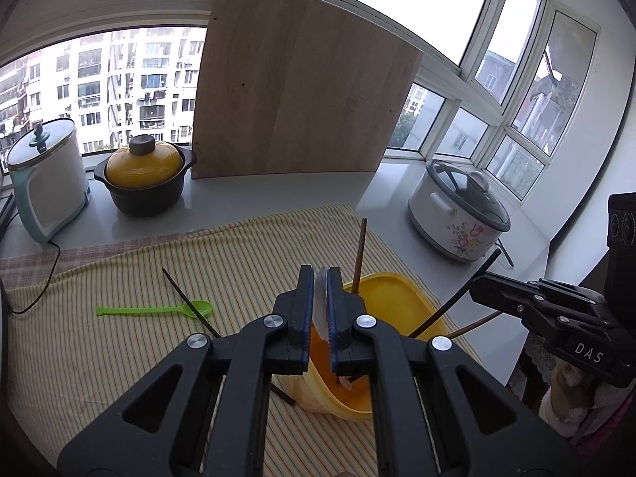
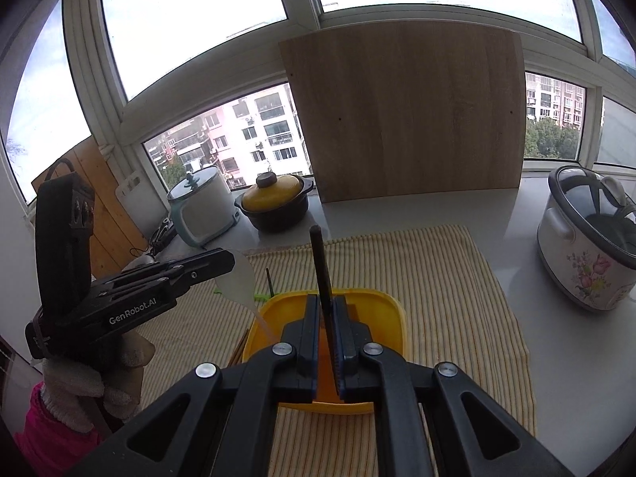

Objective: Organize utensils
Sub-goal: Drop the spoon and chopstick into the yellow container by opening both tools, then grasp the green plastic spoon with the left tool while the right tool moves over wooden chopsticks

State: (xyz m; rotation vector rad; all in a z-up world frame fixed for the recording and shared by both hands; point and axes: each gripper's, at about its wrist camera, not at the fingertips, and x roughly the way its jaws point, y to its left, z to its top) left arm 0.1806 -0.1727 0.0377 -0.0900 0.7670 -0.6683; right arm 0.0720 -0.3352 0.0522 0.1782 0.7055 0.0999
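A yellow tub point(image 1: 391, 298) point(image 2: 373, 310) stands on the striped cloth point(image 1: 119, 342). My left gripper point(image 1: 320, 274) is shut on a translucent white spoon point(image 1: 320, 306) point(image 2: 240, 278), whose handle reaches down into the tub. My right gripper point(image 2: 326, 302) is shut on a dark chopstick point(image 2: 320, 266) that points up over the tub; it shows in the left wrist view point(image 1: 483, 290) at the right. Other brown chopsticks point(image 1: 359, 254) lean in the tub. A green spoon point(image 1: 155, 310) and a dark chopstick point(image 1: 187, 302) lie on the cloth to the left.
A wooden board point(image 1: 302, 103) leans on the window at the back. A yellow-lidded black pot point(image 1: 145, 175) and a white cooker point(image 1: 45, 175) stand at the back left. A floral rice cooker point(image 1: 457, 214) stands at the right. The counter's edge is near the tub's right.
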